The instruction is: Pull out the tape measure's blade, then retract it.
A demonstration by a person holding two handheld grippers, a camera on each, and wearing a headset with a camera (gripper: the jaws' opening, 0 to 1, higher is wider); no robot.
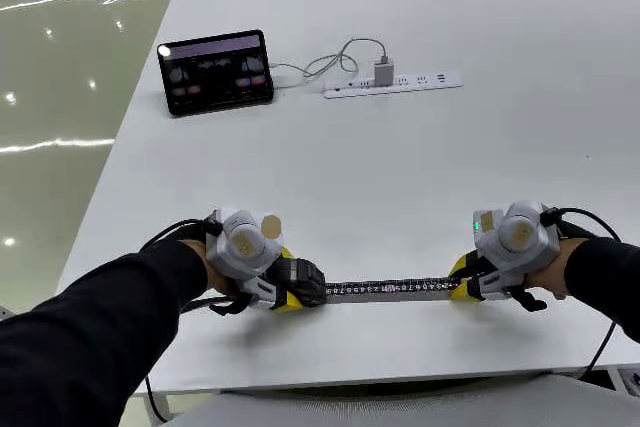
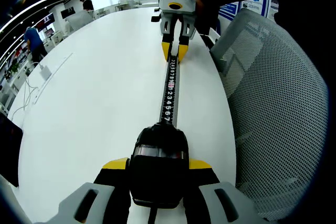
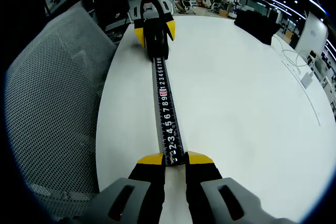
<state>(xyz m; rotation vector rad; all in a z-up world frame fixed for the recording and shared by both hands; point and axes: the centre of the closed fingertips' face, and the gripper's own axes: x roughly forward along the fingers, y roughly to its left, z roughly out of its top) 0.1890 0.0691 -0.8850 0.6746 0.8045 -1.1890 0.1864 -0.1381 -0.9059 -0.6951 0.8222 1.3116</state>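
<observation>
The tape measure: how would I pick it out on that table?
Look along the near edge of the wide white table. There a black, boxy tape measure case sits clamped in the left gripper. Unlike the dark tablet and white power strip at the far side, it trails a narrow numbered blade to the right gripper.

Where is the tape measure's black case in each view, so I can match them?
Head view: case lower left of centre, at the left end of the blade.
Left gripper view: case bottom centre, between that view's own jaws.
Right gripper view: case at top, left of centre, at the blade's far end.
Shared landmark: the numbered blade running out of the case.
</observation>
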